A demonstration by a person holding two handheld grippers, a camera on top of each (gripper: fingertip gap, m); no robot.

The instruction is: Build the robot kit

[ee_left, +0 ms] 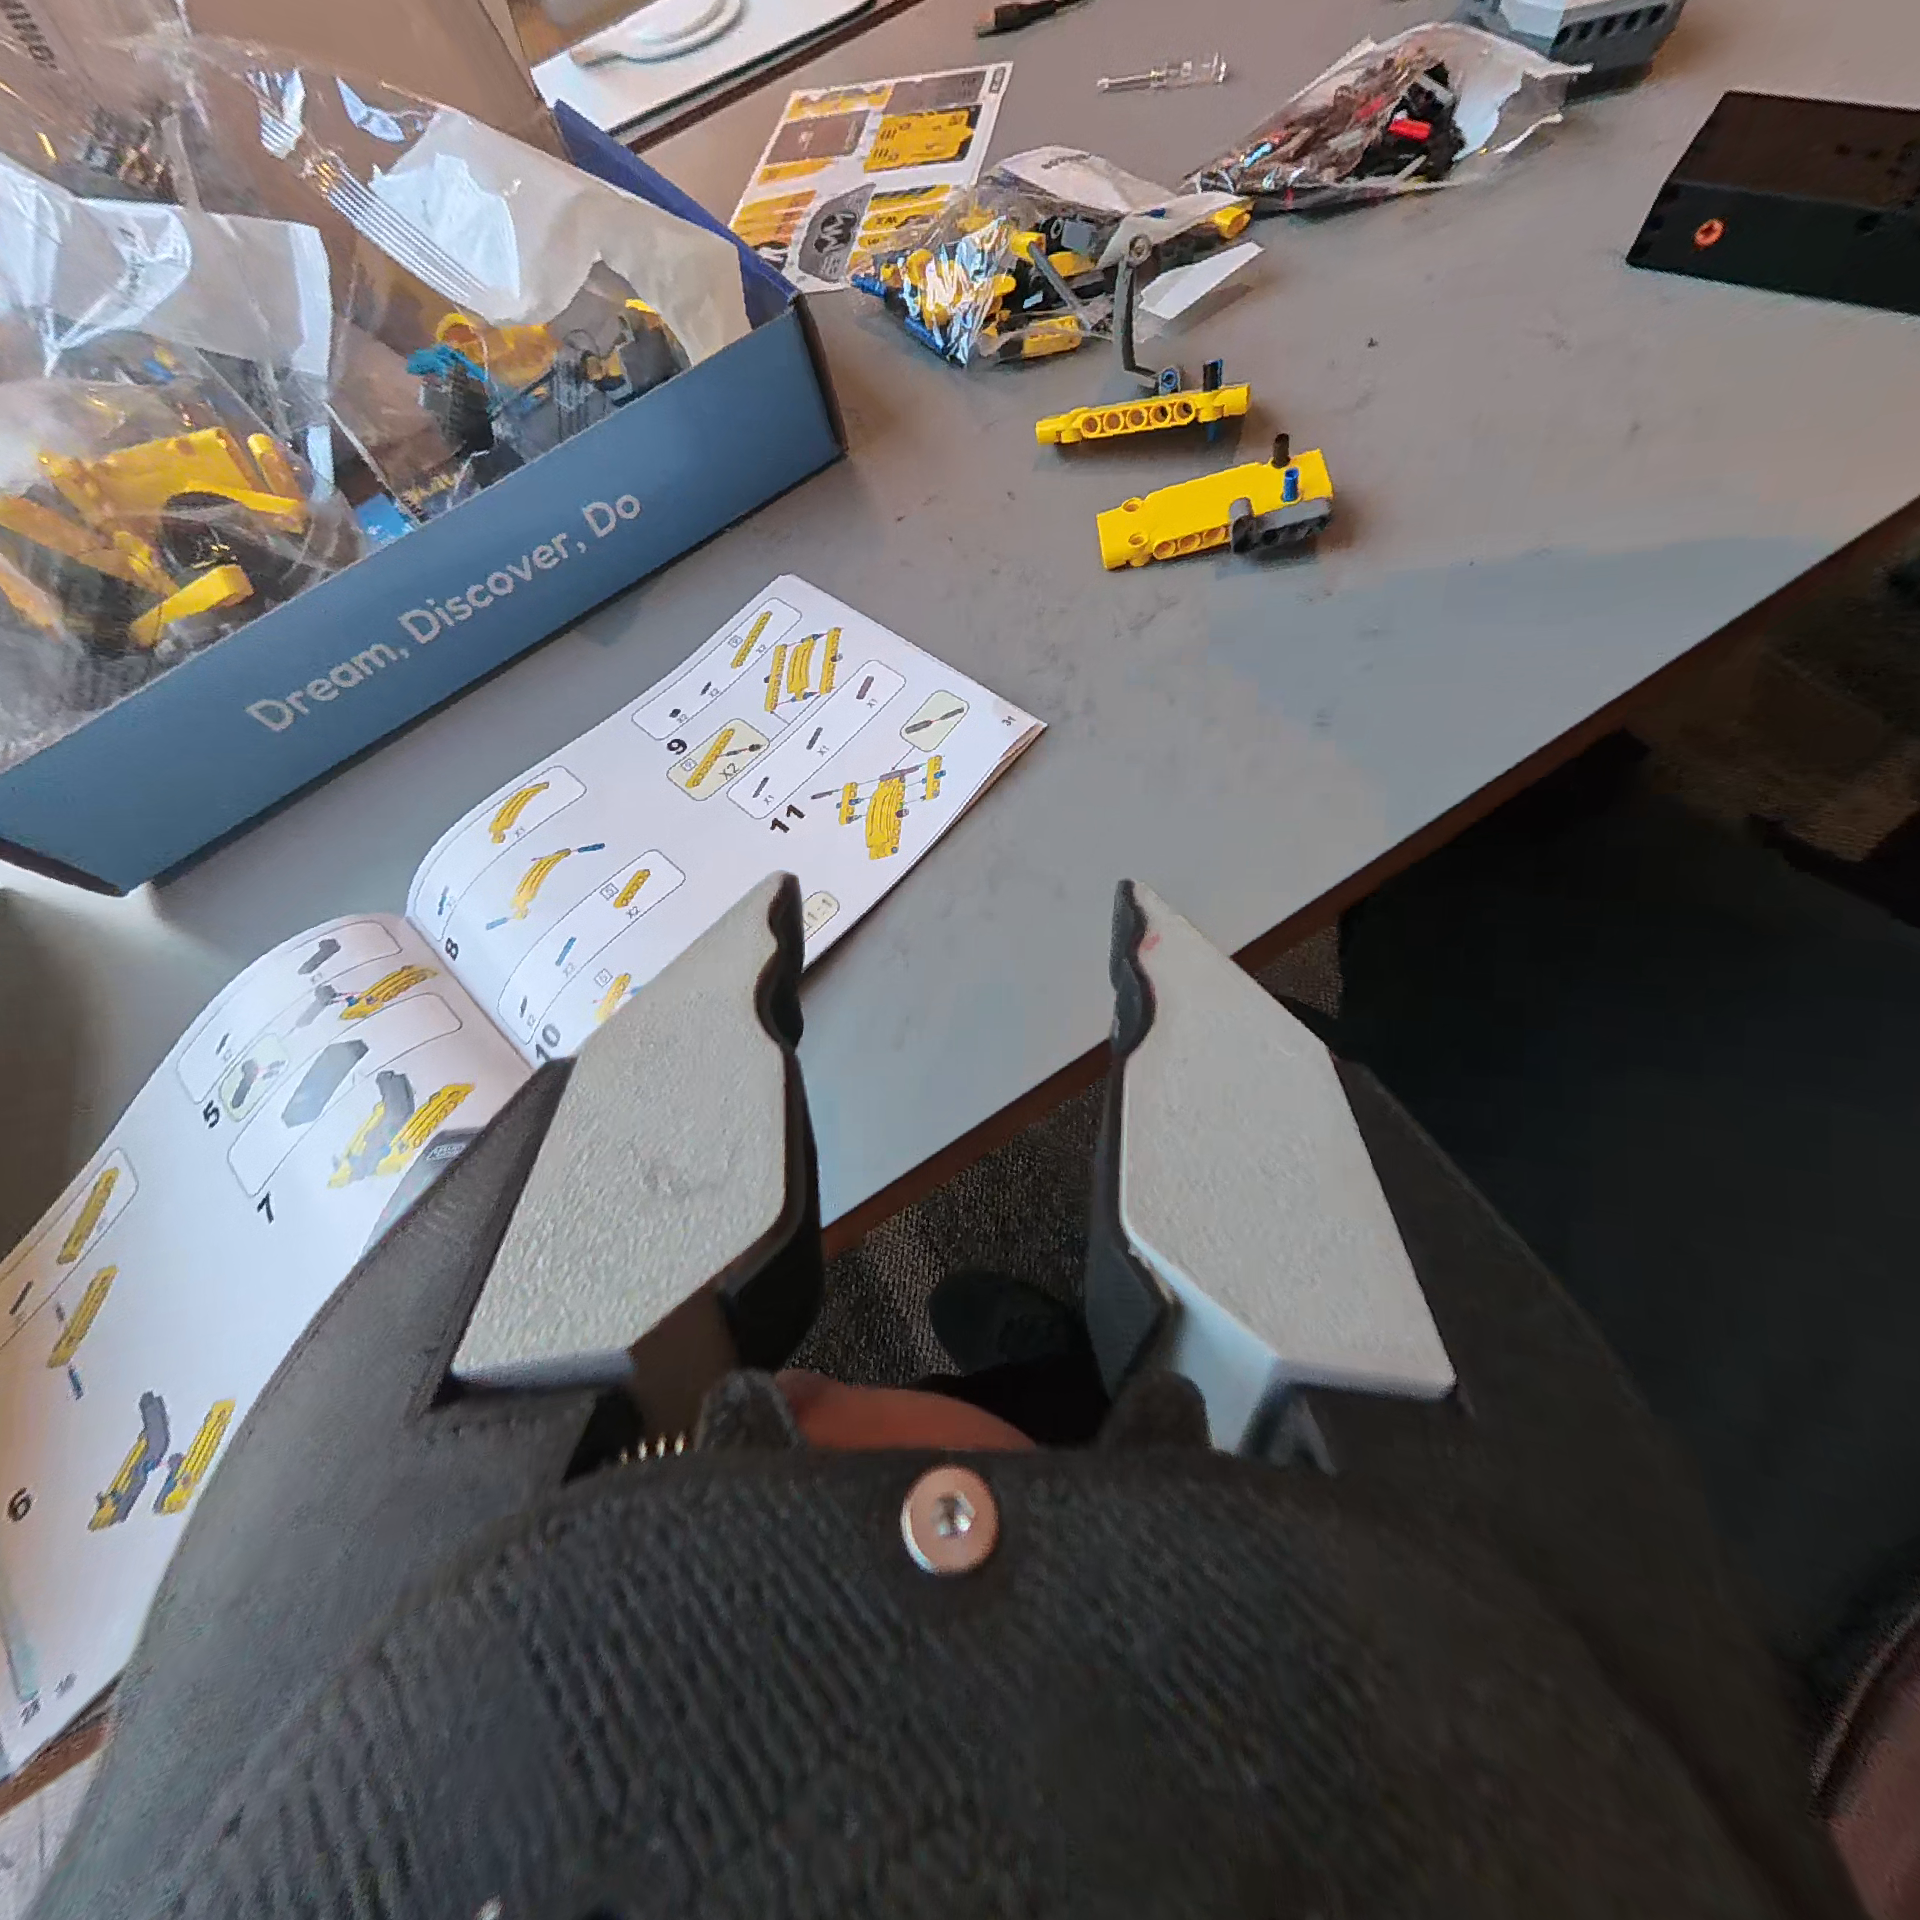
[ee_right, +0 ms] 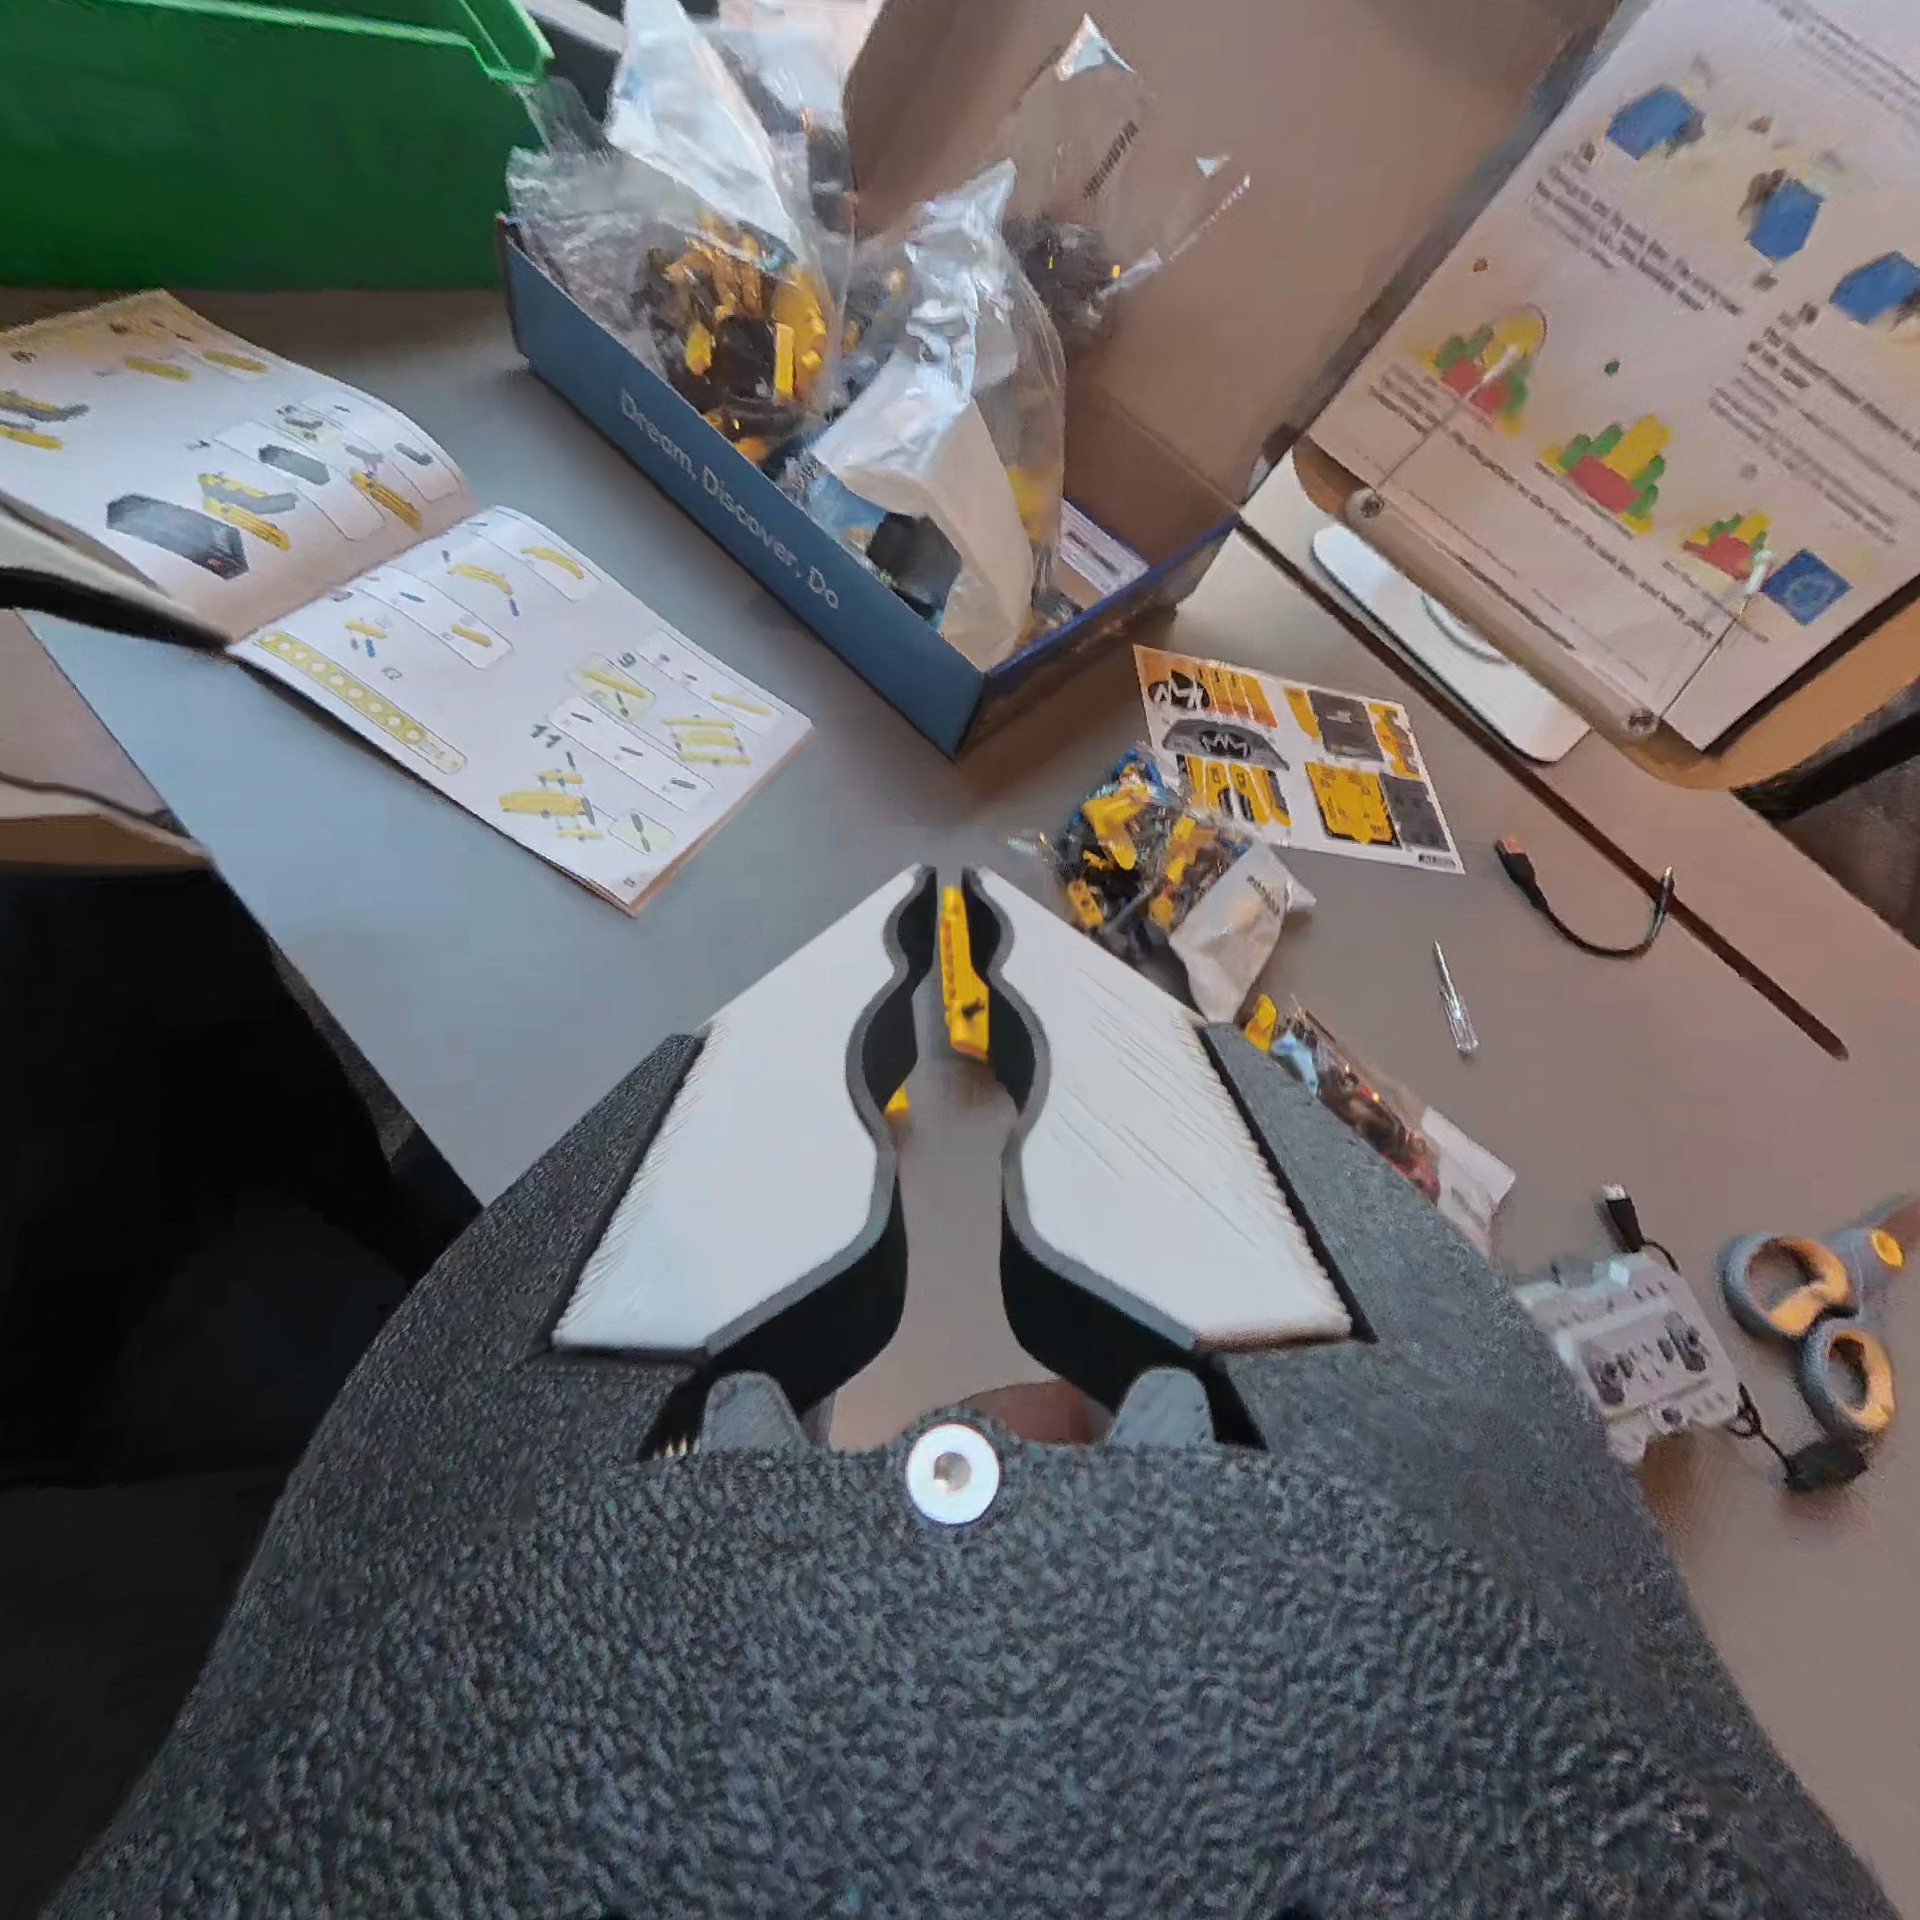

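My right gripper [ee_right: 948,878] is shut on a thin yellow building beam [ee_right: 961,966] with a black pin, pinched upright between its pads above the grey table [ee_right: 468,935]. Another yellow bit [ee_right: 896,1101] shows below its left finger. My left gripper [ee_left: 958,904] is open and empty, hovering over the table's near edge [ee_left: 1299,925], its left fingertip over the corner of the open instruction booklet [ee_left: 623,831]. Two yellow beam assemblies [ee_left: 1143,416] [ee_left: 1216,514] lie on the table beyond it. The booklet also shows in the right wrist view [ee_right: 499,686].
A blue box [ee_left: 520,582] of bagged parts stands at the back left. An opened parts bag [ee_left: 987,281], a sticker sheet [ee_left: 873,156], a second bag [ee_left: 1371,114] and a black block [ee_left: 1787,197] lie farther back. Scissors [ee_right: 1808,1320], a grey hub [ee_right: 1631,1351] and a cable [ee_right: 1579,914] lie at the right. Left tips to right tips: about 20 cm. The grey hub [ee_right: 1631,1351] is about 35 cm from my right fingertips.
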